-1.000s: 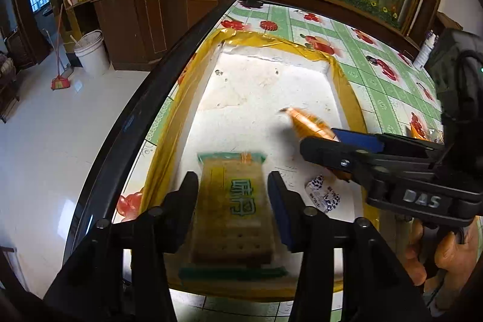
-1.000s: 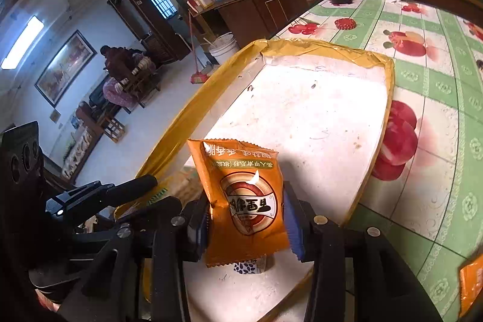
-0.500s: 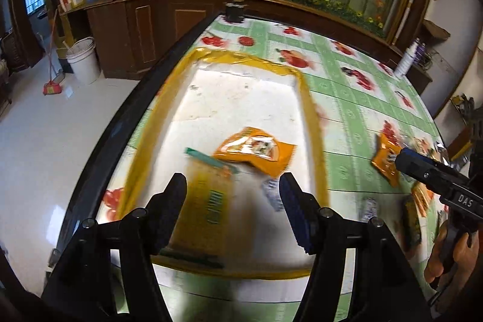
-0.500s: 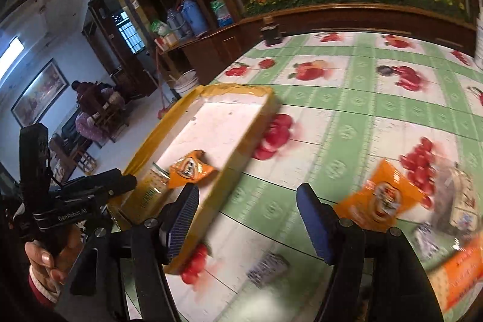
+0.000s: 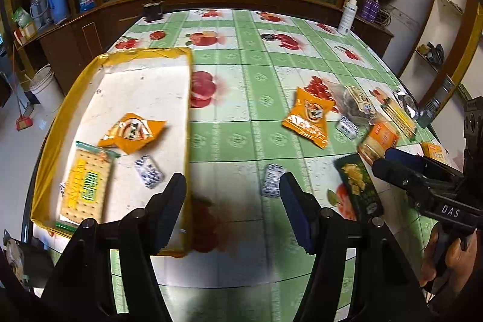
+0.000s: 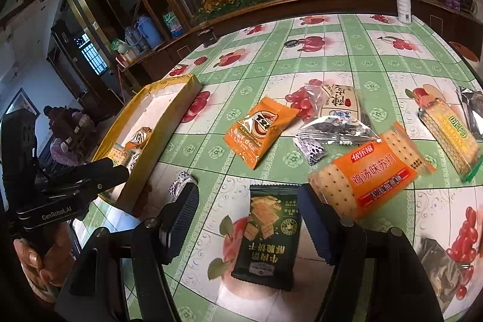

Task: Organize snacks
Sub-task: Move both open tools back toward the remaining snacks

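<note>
A yellow-rimmed tray [image 5: 126, 56] at the table's left holds an orange snack packet [image 5: 131, 133], a yellow-green cracker packet [image 5: 86, 186] and a small blue-white candy [image 5: 148, 172]. My left gripper [image 5: 232, 186] hangs open and empty by the tray's right rim, with another small candy [image 5: 273, 180] on the cloth just ahead of its right finger. My right gripper [image 6: 247, 195] is open and empty over a dark green biscuit packet [image 6: 268, 234]. Beyond it lie an orange packet [image 6: 259, 130], an orange cracker pack [image 6: 371, 174], a yellow cracker pack [image 6: 449, 135] and a clear seed bag [image 6: 335, 122].
The green fruit-print tablecloth [image 5: 241, 56] covers a round table. A white spray bottle [image 6: 403, 2] stands at the far edge before a wooden cabinet with a planted tank. A person sits in the room [image 6: 66, 125] far left. A white bucket [image 5: 45, 86] stands on the floor.
The left gripper let go of the cracker packet and the right let go of the orange packet, both left in the tray. Both grippers swung right, away from the tray, over the loose snacks.
</note>
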Demonstrator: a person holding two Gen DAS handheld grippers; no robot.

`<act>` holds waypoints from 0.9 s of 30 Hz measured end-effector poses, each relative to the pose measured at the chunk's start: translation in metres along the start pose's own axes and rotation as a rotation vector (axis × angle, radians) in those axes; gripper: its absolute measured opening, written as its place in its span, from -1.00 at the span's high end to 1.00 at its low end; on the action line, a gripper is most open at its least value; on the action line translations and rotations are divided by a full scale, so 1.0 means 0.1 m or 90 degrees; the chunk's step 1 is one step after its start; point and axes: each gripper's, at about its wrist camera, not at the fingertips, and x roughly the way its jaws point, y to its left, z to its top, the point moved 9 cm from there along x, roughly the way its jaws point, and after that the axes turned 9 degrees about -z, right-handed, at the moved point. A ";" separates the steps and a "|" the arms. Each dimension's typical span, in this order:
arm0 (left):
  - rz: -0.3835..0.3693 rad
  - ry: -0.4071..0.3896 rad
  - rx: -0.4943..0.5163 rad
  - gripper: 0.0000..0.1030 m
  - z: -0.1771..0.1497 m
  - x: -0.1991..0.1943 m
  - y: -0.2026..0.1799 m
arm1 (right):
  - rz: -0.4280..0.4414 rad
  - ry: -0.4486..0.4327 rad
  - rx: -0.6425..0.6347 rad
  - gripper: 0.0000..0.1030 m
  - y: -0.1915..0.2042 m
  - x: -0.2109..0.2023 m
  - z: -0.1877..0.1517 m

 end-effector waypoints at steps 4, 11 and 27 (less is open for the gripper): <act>0.022 0.003 0.007 -0.23 -0.06 0.02 -0.16 | -0.032 0.000 -0.009 -0.38 -0.08 -0.07 -0.12; 0.045 -0.001 0.042 -0.23 -0.11 0.02 -0.36 | -0.073 -0.007 -0.049 -0.46 -0.01 -0.18 -0.25; 0.058 0.011 0.043 -0.23 -0.14 0.14 -0.29 | -0.109 0.028 -0.047 -0.48 -0.10 0.01 -0.40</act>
